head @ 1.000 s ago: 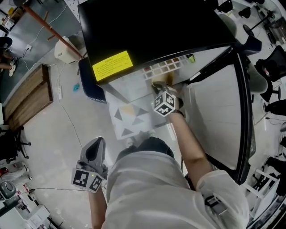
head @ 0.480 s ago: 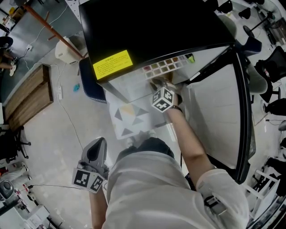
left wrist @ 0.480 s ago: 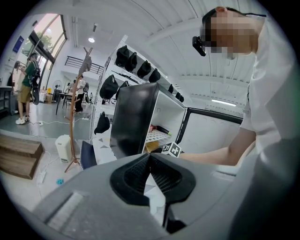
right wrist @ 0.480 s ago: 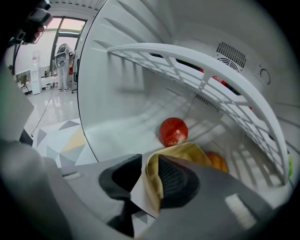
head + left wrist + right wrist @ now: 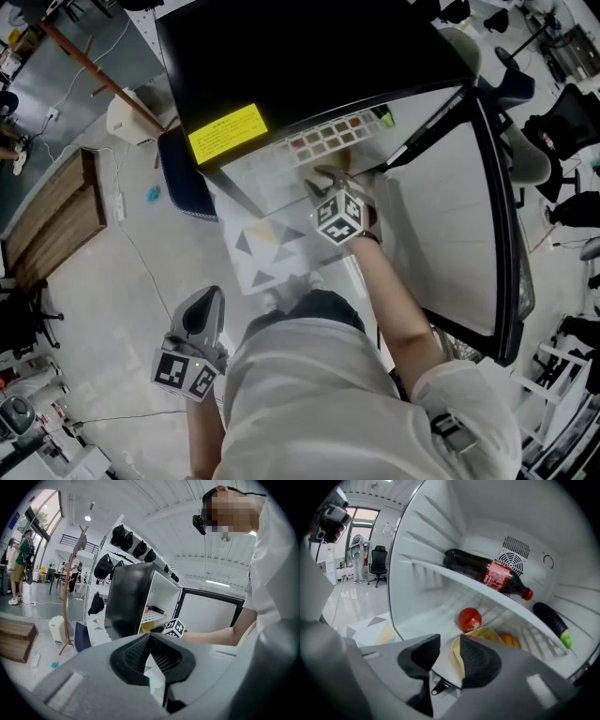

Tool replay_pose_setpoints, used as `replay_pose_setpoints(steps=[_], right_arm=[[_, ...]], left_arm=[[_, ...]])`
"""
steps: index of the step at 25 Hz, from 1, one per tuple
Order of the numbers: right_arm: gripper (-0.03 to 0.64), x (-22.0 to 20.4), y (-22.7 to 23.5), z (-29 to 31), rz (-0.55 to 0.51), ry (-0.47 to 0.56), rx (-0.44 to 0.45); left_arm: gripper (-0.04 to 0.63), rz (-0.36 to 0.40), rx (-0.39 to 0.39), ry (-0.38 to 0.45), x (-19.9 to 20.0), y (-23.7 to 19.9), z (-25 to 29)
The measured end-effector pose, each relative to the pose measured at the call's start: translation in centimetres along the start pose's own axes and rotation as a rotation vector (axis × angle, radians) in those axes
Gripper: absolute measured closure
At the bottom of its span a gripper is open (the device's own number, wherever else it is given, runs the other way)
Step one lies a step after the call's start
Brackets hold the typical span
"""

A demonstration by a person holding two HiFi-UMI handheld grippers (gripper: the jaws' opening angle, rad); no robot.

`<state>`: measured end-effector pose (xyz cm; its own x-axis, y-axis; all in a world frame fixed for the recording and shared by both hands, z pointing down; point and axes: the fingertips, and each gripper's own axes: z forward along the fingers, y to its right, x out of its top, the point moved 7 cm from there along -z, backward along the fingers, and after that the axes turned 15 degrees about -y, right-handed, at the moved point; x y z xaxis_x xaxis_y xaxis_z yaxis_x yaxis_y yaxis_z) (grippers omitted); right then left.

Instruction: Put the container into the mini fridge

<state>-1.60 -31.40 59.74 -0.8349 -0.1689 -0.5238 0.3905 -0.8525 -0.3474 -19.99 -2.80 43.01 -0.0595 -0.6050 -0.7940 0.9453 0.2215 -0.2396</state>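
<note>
Head view, right gripper reaching into the open mini fridge, left gripper hanging low, left gripper view, jaws closed, empty, right gripper view, jaws just opened, one yellow container on the fridge floor, rim between them unpressed, long axis unclear, one tomato, one orange, one bottle, one aubergine

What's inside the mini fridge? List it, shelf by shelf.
On the upper shelf: a cola bottle and an eggplant. Below: a red round fruit, the yellow container, and something orange half hidden behind it. The container's contents are not visible.
</note>
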Motion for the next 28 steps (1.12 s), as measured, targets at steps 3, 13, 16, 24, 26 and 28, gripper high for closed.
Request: replay_pose_setpoints(steps=[3,13,16,24,26,28], right_arm=[[0.502,0.0,0.0,-2.1,0.069,0.031,0.022],[0.614,-0.4,-0.5,-10.7,0.247,0.152,0.047],[0.614,-0.5,-0.8,-13.7,0.324,0.217,0.065],[0.614,-1.9,-2.3,-20.7,0.495,0.324,0.045],[0.614,-2.3,-2.9,-22.4,0.523,0.352,0.039],[0.614,-2.7,-3.4,-24.0,0.547,0.375,0.029]], left_arm=[[0.588,0.018,-0.032,0.003,0.3,0.0,0.6],[0.588,0.09,-0.155,0.017,1.6,0.7,2.6],[0.588,0.11,-0.199,0.026,2.0,1.0,3.4],[0.588,0.162,-0.316,0.032,3.0,2.0,5.6],[0.588,0.177,-0.342,0.029,3.4,2.5,6.0],[0.588,0.192,-0.366,0.024,3.9,2.9,6.3]])
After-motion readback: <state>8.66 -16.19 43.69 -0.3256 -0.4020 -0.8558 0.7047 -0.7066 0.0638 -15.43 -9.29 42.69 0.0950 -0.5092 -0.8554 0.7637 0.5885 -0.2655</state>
